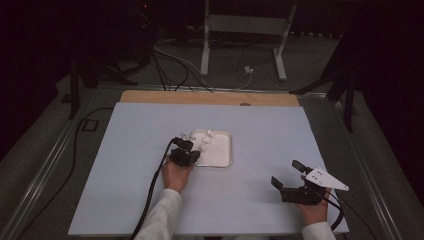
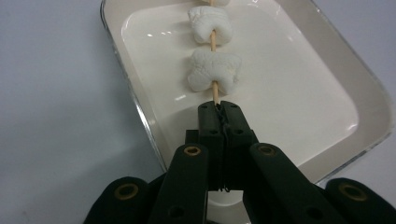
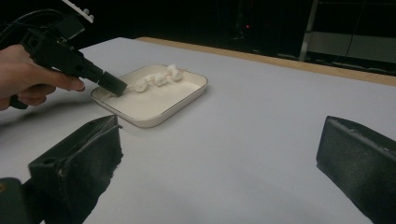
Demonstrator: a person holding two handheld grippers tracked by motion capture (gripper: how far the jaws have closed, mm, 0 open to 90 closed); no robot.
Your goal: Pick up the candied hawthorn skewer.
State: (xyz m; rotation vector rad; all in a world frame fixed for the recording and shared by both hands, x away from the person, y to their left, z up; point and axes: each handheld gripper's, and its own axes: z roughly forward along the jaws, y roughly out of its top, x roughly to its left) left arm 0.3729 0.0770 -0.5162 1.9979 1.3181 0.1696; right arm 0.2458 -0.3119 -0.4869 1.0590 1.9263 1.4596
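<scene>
Since the thin wooden skewer (image 2: 215, 93) threaded with white marshmallows (image 2: 214, 71) runs straight out from the tips of the left gripper (image 2: 218, 108), its long axis is in line with that gripper's own reach, and any coming move turns on that alignment. The jaws of the left gripper are pressed together on the near end of the skewer, the stick leaving between the two black pads. The skewer lies over the shallow white rectangular tray (image 2: 327, 60), with its free end pointing toward the far edge of the counter (image 1: 260, 200). At least two marshmallows sit on it, the nearest just beyond the jaw tips; whether they rest on the tray floor or hang just above it I cannot tell.

In the high view the tray (image 1: 222, 155) sits near the middle of the pale counter, the left gripper (image 1: 186, 152) at its near-left corner. The right gripper (image 1: 287, 180) is well apart, toward the near-right corner, jaws wide apart and holding nothing.

Judgement: the left hand is the nearer and already has the grip. A lift or pull along the stick's axis should keep the marshmallows on; a sideways swing risks levering the thin stick in the pads.
</scene>
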